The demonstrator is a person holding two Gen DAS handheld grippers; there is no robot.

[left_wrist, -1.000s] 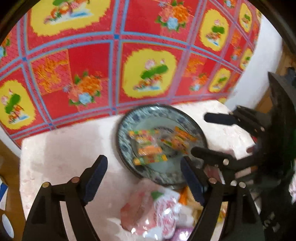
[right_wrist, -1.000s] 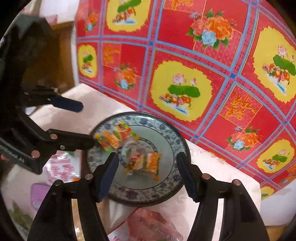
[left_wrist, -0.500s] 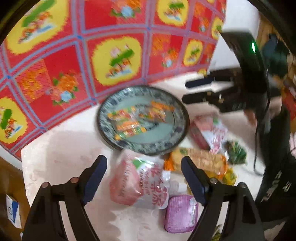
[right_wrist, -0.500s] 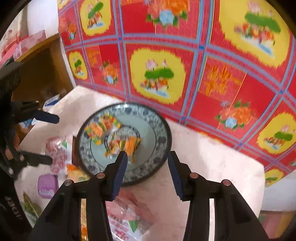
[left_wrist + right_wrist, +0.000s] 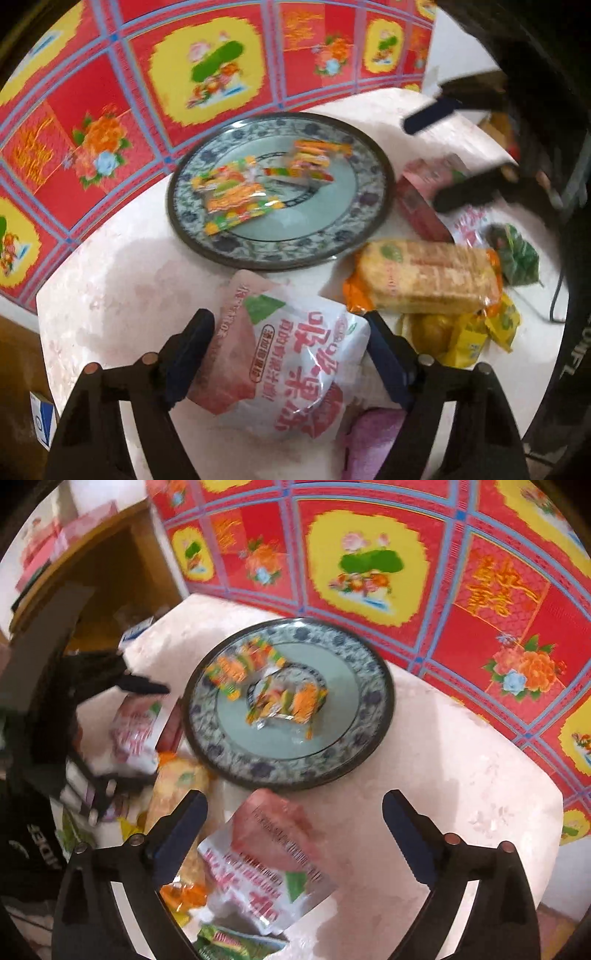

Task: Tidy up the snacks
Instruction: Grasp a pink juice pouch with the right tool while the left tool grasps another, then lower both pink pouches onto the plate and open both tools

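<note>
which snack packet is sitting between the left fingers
The pink-and-white pouch nearest the camera, below the plate; the orange cracker pack lies to its right.

Bright, warm light; motion blur; fisheye-warped edges.

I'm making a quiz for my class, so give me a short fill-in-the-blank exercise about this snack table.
1. Two colourful snack packets lie on the patterned ____.
2. The left gripper has its fingers on either side of a pink and white ____.
3. Nothing lies between the fingers of the ____ gripper but the table.
Missing words: plate; pouch; right
</note>
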